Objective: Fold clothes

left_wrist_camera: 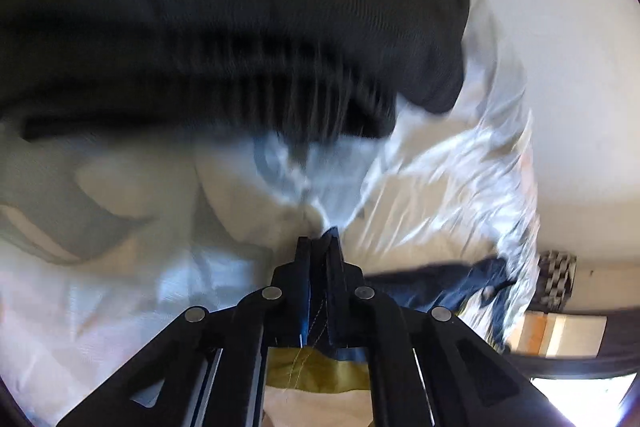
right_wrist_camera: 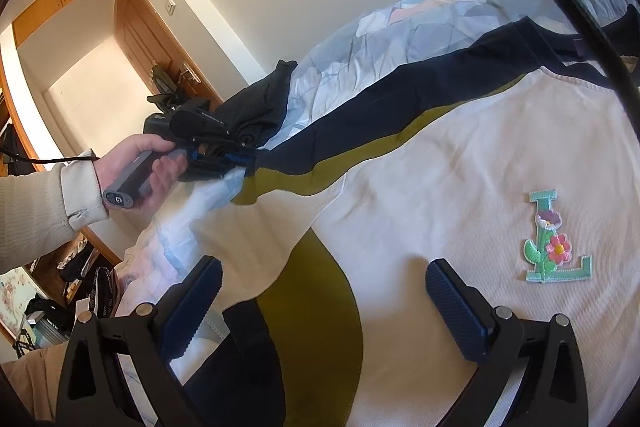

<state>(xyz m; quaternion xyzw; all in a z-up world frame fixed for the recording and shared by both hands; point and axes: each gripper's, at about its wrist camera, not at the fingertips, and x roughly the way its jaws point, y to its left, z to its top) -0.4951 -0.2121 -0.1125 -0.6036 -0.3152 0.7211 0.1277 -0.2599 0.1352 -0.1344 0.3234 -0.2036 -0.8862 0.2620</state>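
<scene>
My left gripper (left_wrist_camera: 320, 247) is clamped on the navy cuff of the sweatshirt's sleeve (right_wrist_camera: 360, 115), which stretches across the pale patterned bedsheet (left_wrist_camera: 440, 187) just beside a dark knitted garment (left_wrist_camera: 240, 27). My right gripper (right_wrist_camera: 324, 291) hangs with its jaws spread wide and nothing between them, above the cream sweatshirt (right_wrist_camera: 460, 167), which lies flat on the bed with its flowered letter patch (right_wrist_camera: 554, 239) facing up.

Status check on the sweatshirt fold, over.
Left gripper shut on navy sleeve end. Right gripper open over cream sweatshirt. Dark garment on bed beside sleeve.
</scene>
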